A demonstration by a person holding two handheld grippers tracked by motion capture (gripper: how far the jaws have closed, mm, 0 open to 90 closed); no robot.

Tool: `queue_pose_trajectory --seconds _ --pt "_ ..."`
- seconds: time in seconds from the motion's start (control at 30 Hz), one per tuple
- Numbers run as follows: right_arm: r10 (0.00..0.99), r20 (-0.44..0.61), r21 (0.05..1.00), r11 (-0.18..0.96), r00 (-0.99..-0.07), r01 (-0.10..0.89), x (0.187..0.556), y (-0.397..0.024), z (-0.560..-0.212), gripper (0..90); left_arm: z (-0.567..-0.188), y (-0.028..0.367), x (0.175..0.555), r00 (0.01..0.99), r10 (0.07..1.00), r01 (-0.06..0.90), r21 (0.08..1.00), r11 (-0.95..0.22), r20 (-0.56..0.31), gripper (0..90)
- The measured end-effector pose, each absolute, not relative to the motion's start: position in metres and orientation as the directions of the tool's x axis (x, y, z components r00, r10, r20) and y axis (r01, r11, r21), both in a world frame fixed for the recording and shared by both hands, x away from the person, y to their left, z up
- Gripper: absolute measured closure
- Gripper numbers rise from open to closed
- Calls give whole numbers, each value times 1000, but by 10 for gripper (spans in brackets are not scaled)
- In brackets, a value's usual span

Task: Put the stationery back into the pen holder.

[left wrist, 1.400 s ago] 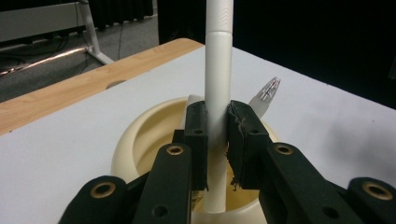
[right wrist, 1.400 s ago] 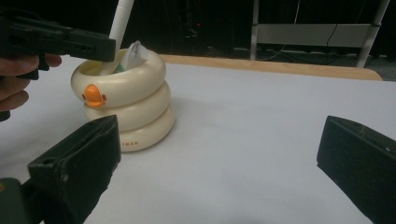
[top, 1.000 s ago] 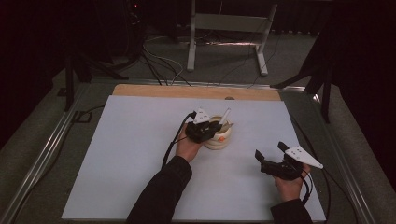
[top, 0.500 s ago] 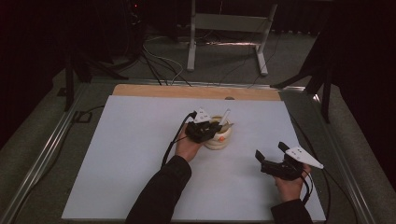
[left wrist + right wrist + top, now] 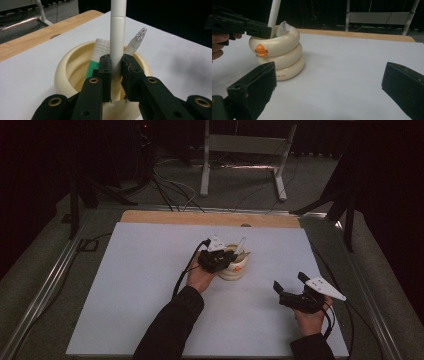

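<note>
The cream holder (image 5: 277,53), built like three stacked rings, carries an orange duck-like mark on its top ring and a line of small brown letters on its bottom ring; only something like "RAN" can be made out, the rest being too small and partly behind a black jaw. It stands near the middle of the white table (image 5: 125,285), a little toward the far edge.

The left gripper (image 5: 116,75) is clamped on a white pen (image 5: 117,37) that stands upright in the holder; the pen's top is cut off by the picture edge. Beside it in the holder lean a clear-tipped pen (image 5: 136,41) and a white and green tube (image 5: 96,62), whose lower parts are hidden inside.

The right gripper (image 5: 289,286) rests near the right edge, well apart from the holder, jaws spread wide with nothing between them.
</note>
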State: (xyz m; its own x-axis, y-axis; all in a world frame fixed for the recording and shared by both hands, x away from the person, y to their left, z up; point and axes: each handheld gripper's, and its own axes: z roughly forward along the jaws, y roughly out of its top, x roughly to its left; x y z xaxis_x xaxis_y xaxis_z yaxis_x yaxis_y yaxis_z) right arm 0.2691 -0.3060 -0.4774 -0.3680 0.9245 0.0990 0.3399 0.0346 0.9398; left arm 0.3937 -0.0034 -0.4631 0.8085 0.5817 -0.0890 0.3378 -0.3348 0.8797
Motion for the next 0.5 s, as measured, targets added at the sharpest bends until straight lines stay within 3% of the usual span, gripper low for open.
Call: queue_pose_trajectory --seconds 0.27,0.3,0.33,0.37,0.5 --pt "924 99 939 35 -368 341 269 -306 -477 1 -463 -2 394 809 580 336 883 -329 -92 780" --pt "924 99 939 35 -368 341 269 -306 -477 1 -463 -2 394 809 580 336 883 -329 -92 715" --pt "925 99 939 36 -368 341 269 -306 -477 0 -461 -1 394 801 590 338 891 -302 -103 715" --pt "925 100 939 33 -365 342 269 -306 -477 0 -460 -1 394 797 596 333 894 -301 -97 486" --pt "925 100 939 34 -366 342 269 -306 -477 0 -459 -3 394 783 615 343 888 -306 -91 268"
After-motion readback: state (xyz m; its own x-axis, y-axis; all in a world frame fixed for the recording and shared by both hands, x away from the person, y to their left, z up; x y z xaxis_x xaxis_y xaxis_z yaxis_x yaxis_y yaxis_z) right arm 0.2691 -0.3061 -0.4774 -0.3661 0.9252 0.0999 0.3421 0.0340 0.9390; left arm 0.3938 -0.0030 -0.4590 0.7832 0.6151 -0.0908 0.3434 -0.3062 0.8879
